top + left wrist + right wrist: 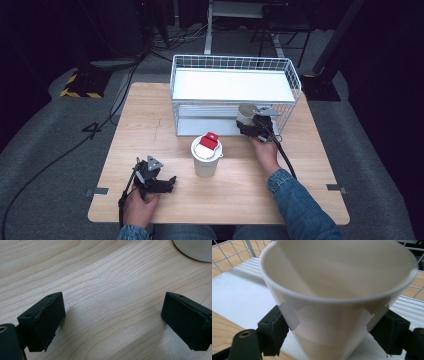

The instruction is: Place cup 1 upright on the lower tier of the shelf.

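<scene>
Nearest, at seven o'clock on the wooden table (150,125), the left gripper (167,184) rests with its jaws spread wide over bare, fine-grained planking. At the table's centre stands a lidded cup (206,160), white, with a red tab on its lid. Farther off, at one o'clock, the right gripper (248,126) pinches a paper cup (337,297) between its jaws: smooth, white, tapering downward, with a rolled rim, open and empty. It sits at the front opening of the white wire basket (295,75), above its ribbed white shelf (234,290).
</scene>
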Available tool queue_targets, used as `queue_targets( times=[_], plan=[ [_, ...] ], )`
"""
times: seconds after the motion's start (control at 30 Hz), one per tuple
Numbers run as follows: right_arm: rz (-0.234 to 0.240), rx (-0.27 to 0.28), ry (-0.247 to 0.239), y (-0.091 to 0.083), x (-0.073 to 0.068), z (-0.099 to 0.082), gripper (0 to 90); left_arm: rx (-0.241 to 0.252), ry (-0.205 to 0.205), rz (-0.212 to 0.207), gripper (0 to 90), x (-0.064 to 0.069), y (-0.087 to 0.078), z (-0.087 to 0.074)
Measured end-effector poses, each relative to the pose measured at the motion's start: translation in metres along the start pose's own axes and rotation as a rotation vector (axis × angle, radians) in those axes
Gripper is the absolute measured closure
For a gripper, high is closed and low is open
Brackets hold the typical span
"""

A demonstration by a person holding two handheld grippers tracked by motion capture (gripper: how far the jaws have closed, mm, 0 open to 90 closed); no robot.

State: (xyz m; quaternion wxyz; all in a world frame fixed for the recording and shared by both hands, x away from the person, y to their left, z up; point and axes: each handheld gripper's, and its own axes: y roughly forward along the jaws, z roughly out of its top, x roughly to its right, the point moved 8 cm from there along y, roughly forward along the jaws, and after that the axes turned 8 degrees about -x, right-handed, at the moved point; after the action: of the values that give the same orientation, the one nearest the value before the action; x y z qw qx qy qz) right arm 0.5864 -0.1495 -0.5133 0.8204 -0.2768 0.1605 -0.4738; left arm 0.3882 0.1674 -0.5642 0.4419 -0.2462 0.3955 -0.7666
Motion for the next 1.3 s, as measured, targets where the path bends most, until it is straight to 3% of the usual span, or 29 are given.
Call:
queue_targets(
  times=[0.13,0.3,0.63,0.87,1.13,1.3],
  plan=[
    [0.001,0.003,-0.015,-0.001,0.000,0.001,15.1,0.000,-0.001,-0.002,6.1,0.000,0.000,0.000],
    [0.005,0.010,-0.032,-0.007,-0.002,0.002,14.8,0.001,0.000,-0.001,6.1,0.000,0.000,0.000],
    [0.009,0.036,-0.055,-0.034,-0.002,0.001,13.4,0.000,0.003,0.000,6.1,0.000,0.000,0.001],
    [0.053,0.046,-0.065,-0.064,-0.005,-0.004,13.3,0.001,-0.001,-0.001,5.6,0.000,0.001,0.002],
    [0.108,0.028,-0.088,-0.110,-0.002,-0.014,13.4,-0.007,-0.010,0.000,2.8,0.000,0.004,0.004],
    [0.129,0.049,-0.100,-0.135,0.000,-0.019,13.5,-0.012,-0.007,0.001,0.5,0.000,0.006,0.006]
  ],
)
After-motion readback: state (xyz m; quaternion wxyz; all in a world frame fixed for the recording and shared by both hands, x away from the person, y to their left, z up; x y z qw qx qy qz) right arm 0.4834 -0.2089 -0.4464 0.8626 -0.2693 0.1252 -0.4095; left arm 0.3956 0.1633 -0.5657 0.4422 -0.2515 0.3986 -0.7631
